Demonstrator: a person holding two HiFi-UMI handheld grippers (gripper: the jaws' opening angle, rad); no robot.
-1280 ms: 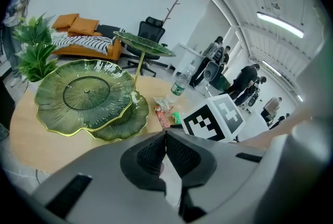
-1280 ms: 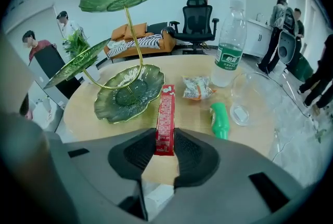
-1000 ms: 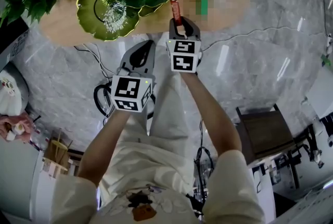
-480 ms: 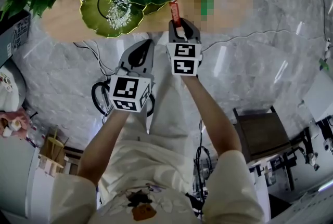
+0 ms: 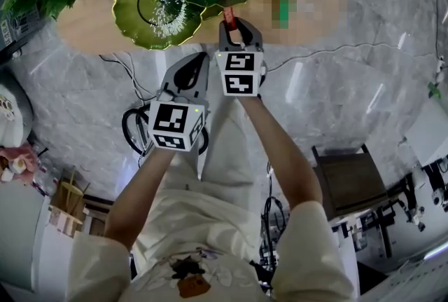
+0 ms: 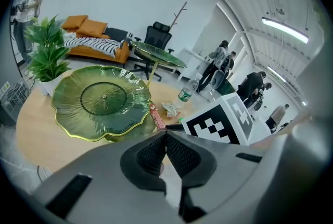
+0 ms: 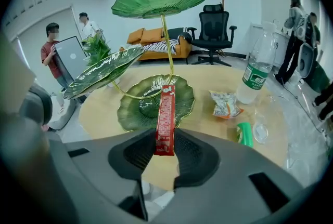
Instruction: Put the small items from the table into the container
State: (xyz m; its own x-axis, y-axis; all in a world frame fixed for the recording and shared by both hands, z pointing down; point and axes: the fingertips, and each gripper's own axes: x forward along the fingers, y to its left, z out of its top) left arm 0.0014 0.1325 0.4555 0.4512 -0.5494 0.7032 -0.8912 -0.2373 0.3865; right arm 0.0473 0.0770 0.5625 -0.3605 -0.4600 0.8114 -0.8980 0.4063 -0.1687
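Our right hand-held gripper pinches a red stick packet by its near end in the head view. The long free end points far, toward the green tiered leaf dish on the bench. We judge that gripping it low leaves that end free to reach a leaf first. Our left hand-held gripper hangs nearer and to the left, off the bench edge, seemingly parked out of the way.

From the left gripper view, the left hand-held gripper has its jaws pressed together with nothing between them. Beyond it, the packet shows just beside the near rim of the dish's lowest leaf, not yet inside.

From the right gripper view, the jaws clamp the packet's lower end. The packet stands upright between the pads, lined up with the lowest leaf, which looks bare. To the right on the bench lie a snack pouch and a small green item, with a water bottle behind them. All are well apart from the dish, so we judge most of the sorting remains.
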